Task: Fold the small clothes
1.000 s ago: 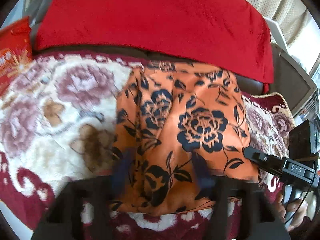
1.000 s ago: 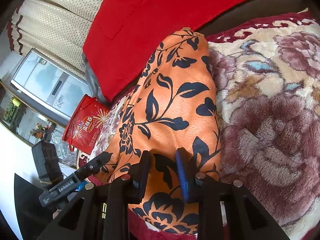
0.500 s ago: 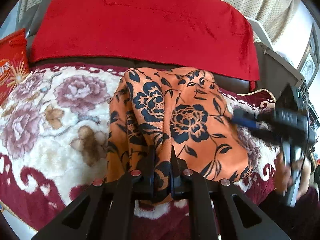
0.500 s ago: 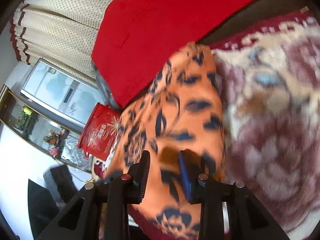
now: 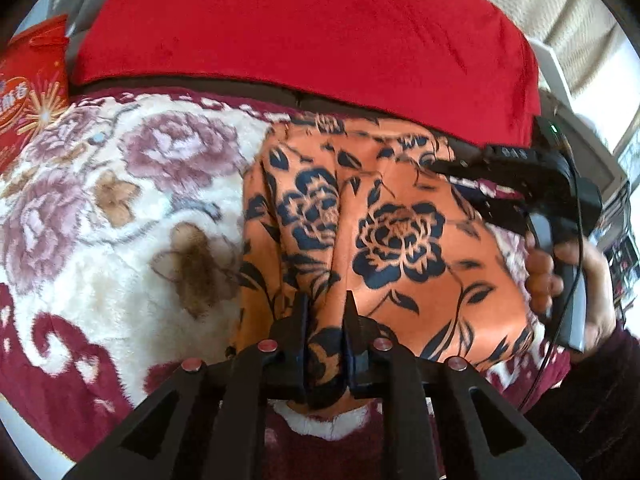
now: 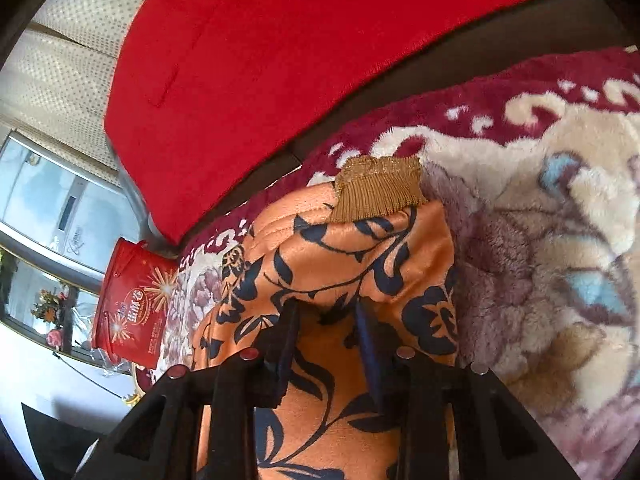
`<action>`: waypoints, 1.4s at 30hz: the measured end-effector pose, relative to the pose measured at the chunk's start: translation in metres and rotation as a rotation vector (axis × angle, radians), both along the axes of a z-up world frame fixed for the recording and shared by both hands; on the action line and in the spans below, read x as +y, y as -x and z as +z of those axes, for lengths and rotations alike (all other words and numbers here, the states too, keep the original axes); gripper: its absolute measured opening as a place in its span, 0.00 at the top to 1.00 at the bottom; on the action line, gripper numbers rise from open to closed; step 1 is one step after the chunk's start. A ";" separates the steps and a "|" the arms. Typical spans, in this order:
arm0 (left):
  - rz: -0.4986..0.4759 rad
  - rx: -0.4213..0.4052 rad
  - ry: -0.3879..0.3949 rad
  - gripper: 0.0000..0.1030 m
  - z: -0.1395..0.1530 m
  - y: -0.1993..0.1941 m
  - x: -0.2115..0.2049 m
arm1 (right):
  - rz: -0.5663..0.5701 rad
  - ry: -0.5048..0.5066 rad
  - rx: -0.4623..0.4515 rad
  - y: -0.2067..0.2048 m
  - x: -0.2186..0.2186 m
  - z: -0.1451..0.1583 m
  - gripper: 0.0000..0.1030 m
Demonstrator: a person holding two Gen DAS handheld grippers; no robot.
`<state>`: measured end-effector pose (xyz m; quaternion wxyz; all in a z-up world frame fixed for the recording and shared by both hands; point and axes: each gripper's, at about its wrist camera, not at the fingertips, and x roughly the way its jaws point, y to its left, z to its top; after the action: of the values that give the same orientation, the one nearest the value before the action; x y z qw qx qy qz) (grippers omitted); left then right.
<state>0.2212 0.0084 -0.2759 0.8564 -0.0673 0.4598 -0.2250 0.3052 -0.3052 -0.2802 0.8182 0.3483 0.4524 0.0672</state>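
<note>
— What's the left gripper doing?

— Its two fingers are drawn close and pinching a bunched fold at the near hem of the orange garment, the satin one with the dark blue roses. Cloth fills the narrow gap between them and puckers upward from there.

— And the right gripper?

— Its fingers stand noticeably wider apart, with the orange cloth lying between and under them. I can't tell whether they're actually squeezing it. From the left camera you can see that gripper reaching in over the garment's far right corner, the person's hand wrapped round its handle.

— Where does the garment lie?

— On the plush floral blanket, cream and maroon, spread over the seat. A ribbed tan cuff pokes out at the garment's far end in the right view, resting against the blanket.

— Anything else around?

— A red throw draped over the backrest behind, a red tub with firework print off at the blanket's edge, and cream dotted curtains beyond.
</note>
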 end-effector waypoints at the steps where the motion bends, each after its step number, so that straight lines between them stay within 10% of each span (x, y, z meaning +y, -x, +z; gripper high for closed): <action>1: 0.016 -0.026 -0.005 0.84 0.006 0.002 0.003 | -0.005 0.005 -0.010 0.004 0.000 0.007 0.68; 8: 0.040 -0.140 -0.047 0.75 0.026 0.011 -0.001 | 0.078 0.063 -0.100 0.008 0.035 0.045 0.67; 12: 0.009 -0.031 -0.134 0.74 -0.006 -0.005 -0.021 | 0.093 0.107 -0.015 -0.026 0.059 0.026 0.37; 23: 0.038 -0.038 -0.108 0.54 -0.006 -0.012 -0.011 | 0.064 0.134 -0.063 -0.019 0.054 0.030 0.37; 27: 0.092 -0.130 -0.084 0.28 0.012 -0.006 -0.009 | 0.058 0.156 -0.154 0.037 0.040 0.054 0.39; 42: 0.059 -0.129 -0.247 0.22 -0.022 -0.009 -0.052 | 0.032 0.067 -0.107 0.134 0.017 0.007 0.61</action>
<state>0.2299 -0.0437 -0.2982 0.8922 0.0399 0.4259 -0.1452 0.1715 -0.2885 -0.2730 0.8514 0.3092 0.4153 0.0835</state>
